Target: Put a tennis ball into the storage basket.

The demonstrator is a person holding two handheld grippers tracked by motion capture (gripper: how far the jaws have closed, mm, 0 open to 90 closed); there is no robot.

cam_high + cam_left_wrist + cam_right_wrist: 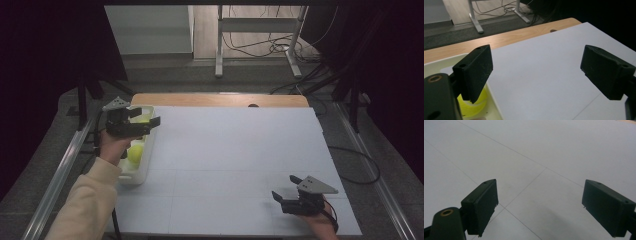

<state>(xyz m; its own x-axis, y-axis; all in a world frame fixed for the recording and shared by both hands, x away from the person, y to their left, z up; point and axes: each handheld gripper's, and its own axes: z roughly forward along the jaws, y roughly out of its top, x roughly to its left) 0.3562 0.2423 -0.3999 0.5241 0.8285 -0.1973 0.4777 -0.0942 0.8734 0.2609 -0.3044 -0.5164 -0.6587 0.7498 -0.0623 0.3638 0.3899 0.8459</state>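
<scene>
1. Below and behind the left gripper (145, 120), a yellow-green ball (472, 106) lies in the shallow white plastic tray (142, 172) at the tabletop's left edge; a second ball (135, 152) shows there in the high view.
2. Its jaws stand wide apart with nothing between them, aimed out over the white tabletop (235, 160), past the tray's rim.
3. Ahead of those jaws the sheet lies bare, giving free room to move.
4. Well apart at the near right, the right gripper (286, 192) hangs low, jaws spread and empty, far from the balls; the left hand is much nearer.
</scene>
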